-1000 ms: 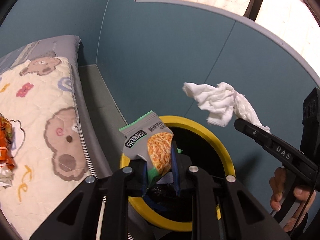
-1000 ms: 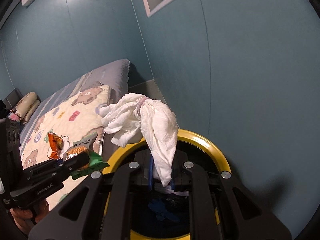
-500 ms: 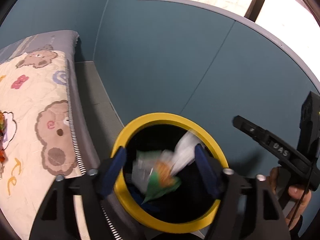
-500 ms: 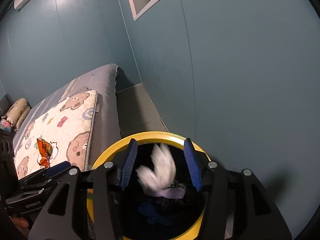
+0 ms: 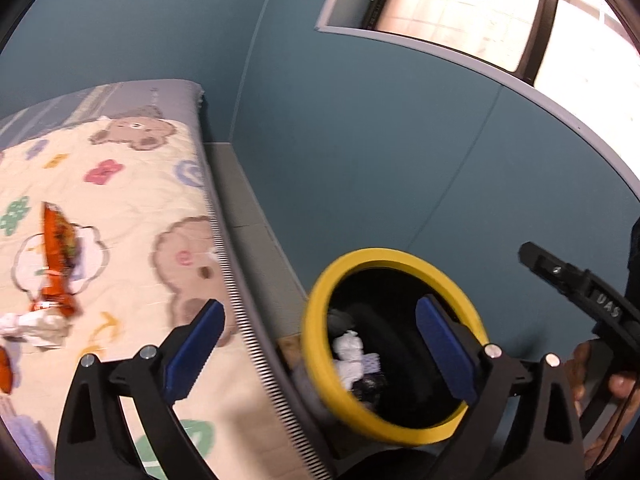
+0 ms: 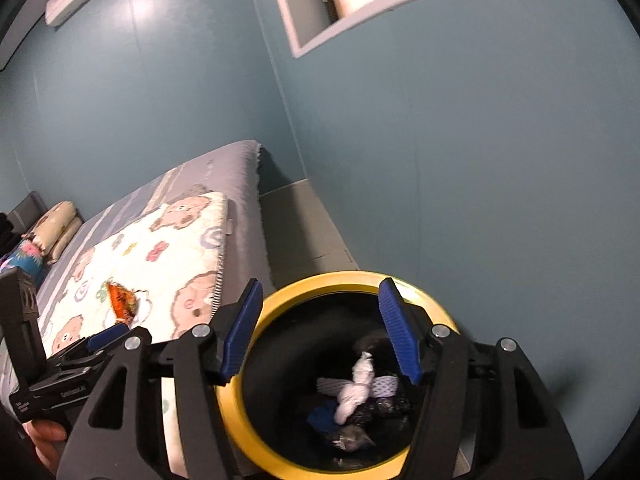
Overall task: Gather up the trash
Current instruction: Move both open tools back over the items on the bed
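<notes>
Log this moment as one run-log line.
left gripper: opening, empty | right gripper: opening, empty | bin: tissue inside | bed: orange wrapper left

A bear-print quilt (image 5: 132,208) covers the grey bed (image 6: 240,160) beside teal walls (image 6: 500,160)

bin rim (image 6: 256,432): glossy yellow plastic | quilt (image 5: 132,200): soft printed cloth | wrapper (image 5: 58,256): shiny orange foil

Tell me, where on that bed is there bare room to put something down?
The quilt is bare between the orange wrapper and the bed's edge by the bin. It is crowded at the wrapper, where white tissue also lies.
</notes>
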A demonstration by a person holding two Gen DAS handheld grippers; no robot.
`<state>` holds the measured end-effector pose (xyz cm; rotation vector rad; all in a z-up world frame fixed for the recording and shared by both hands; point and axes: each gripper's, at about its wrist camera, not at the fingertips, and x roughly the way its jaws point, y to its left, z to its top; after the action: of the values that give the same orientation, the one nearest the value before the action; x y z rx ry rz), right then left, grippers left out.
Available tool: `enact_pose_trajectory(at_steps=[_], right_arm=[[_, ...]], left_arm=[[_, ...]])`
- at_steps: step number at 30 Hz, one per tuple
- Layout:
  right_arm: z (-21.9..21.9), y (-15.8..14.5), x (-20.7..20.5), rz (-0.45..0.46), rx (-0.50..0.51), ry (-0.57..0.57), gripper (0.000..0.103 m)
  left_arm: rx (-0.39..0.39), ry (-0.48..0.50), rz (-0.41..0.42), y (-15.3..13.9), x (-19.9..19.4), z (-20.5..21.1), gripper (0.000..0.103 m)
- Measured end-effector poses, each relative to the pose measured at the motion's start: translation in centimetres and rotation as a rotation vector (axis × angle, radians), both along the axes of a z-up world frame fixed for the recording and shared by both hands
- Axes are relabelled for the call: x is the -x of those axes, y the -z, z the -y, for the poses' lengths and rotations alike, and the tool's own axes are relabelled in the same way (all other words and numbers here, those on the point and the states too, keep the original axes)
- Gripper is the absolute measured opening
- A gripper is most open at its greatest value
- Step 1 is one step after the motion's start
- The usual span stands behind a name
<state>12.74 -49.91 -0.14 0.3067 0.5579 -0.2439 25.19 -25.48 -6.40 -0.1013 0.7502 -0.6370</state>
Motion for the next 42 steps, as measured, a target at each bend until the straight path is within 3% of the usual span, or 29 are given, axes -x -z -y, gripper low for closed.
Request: enact_pose_trajectory(at_steps=[23, 32, 42], right_arm=[[-15.9, -1.3, -3.1, -0.008, 0.003, -0.351, 0.067], [-21.7, -0.5, -3.4, -0.031, 0.007, -0.476, 0.067], [-27.3, 2.8, -3.4, -0.124, 0.010, -0.604, 0.067]], left_arm=[[-0.087, -0.308, 0.038, -1.0, 1.3, -19.2, 0.095], [-0.112, -0.402, 0.009, 0.8, 2.2, -26.2, 0.095], [-0.160, -0.474, -0.035, 3.9, 2.8, -31.5, 0.095]])
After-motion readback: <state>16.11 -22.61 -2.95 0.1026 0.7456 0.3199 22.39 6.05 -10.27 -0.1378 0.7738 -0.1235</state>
